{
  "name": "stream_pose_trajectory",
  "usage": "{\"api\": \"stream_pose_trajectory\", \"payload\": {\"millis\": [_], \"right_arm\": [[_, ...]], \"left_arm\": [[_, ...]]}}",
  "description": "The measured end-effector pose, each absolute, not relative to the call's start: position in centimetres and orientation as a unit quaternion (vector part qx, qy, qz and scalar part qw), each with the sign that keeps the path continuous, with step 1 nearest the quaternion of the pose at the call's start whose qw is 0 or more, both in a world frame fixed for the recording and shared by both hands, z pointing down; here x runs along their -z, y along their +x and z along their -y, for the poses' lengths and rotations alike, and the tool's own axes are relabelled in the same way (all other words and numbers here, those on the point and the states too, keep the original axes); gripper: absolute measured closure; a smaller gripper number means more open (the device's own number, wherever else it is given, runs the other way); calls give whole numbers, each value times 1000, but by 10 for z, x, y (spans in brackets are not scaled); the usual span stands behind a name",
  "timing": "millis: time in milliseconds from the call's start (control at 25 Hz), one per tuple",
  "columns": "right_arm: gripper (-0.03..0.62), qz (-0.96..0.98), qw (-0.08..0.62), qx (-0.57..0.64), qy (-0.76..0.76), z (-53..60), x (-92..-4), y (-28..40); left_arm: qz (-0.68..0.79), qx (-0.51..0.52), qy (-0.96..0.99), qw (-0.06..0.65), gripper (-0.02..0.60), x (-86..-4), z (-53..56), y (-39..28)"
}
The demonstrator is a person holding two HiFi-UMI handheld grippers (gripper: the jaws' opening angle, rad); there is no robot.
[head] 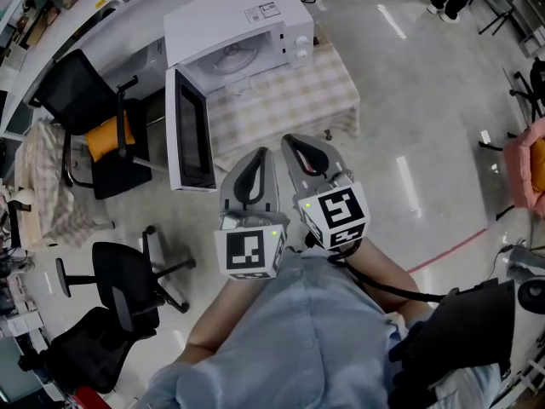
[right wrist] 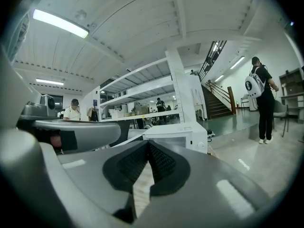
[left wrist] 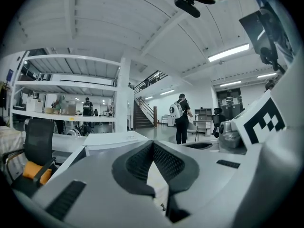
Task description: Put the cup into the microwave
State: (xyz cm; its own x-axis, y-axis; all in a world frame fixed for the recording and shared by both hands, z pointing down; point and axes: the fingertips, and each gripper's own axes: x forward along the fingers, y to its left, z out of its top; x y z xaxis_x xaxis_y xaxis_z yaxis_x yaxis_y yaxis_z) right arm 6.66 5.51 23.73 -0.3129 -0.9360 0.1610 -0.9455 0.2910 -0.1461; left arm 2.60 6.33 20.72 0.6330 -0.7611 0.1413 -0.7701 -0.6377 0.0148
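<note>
A white microwave [head: 238, 32] stands on a table with a checked cloth [head: 281, 100]; its door [head: 192, 130] hangs open to the left and a glass turntable shows inside. I see no cup in any view. My left gripper [head: 255, 156] and right gripper [head: 294, 143] are held side by side close to my body, short of the table and pointing at it. Both are shut with nothing between the pads. The left gripper view has its closed jaws [left wrist: 153, 144] with the microwave [left wrist: 116, 137] beyond them. In the right gripper view the jaws [right wrist: 148, 144] point at the microwave [right wrist: 178, 134].
A black chair with an orange cushion [head: 94, 126] stands left of the open door. Two black office chairs [head: 119, 279] are at the lower left. A red line [head: 451, 250] crosses the floor at the right. A person with a backpack [right wrist: 263, 103] stands far off near stairs.
</note>
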Motion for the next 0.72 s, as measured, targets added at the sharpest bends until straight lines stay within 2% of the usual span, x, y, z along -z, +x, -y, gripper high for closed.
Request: {"api": "stream_pose_trajectory", "payload": {"millis": [320, 720], "right_arm": [[591, 822, -4, -109, 560, -20, -226, 95], [591, 844, 15, -106, 526, 7, -239, 86]], "left_arm": [[448, -67, 891, 19, 574, -197, -39, 59], [491, -66, 868, 35, 574, -211, -15, 45]]}}
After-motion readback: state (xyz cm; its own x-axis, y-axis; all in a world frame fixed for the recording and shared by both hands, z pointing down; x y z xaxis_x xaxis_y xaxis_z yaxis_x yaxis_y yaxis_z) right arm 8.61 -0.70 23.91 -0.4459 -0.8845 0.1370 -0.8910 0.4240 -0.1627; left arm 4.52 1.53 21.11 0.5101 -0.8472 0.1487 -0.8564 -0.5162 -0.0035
